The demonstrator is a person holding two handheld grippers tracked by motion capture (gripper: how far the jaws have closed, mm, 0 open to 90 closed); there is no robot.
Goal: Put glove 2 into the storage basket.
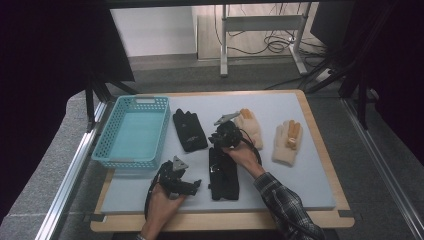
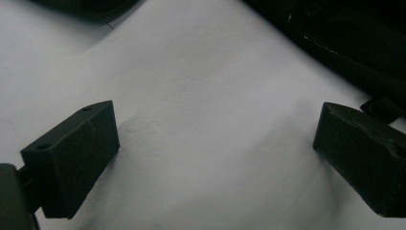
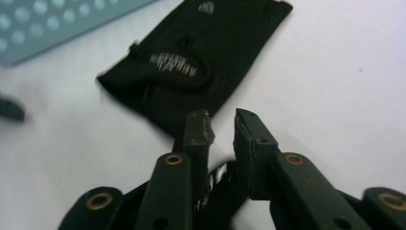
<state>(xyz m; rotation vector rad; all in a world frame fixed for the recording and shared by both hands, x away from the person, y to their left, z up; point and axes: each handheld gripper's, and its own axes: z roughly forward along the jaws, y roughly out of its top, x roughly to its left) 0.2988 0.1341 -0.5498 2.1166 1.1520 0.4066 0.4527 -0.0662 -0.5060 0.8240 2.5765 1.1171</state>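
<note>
Right hand-held gripper [image 3: 221, 125] nearly together above a black glove [image 3: 191, 62] — left hand-held gripper [image 2: 215, 158] wide apart over bare mat [image 2: 210, 86].

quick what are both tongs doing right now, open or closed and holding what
Left tongs: open, jaws wide apart over the bare white mat, holding nothing.
Right tongs: nearly closed, black fabric below the jaws; a grip cannot be told.

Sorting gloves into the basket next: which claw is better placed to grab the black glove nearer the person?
Right, probably. The right claw sits at the top of that black glove; the left claw, wide open, rests beside it.
</note>
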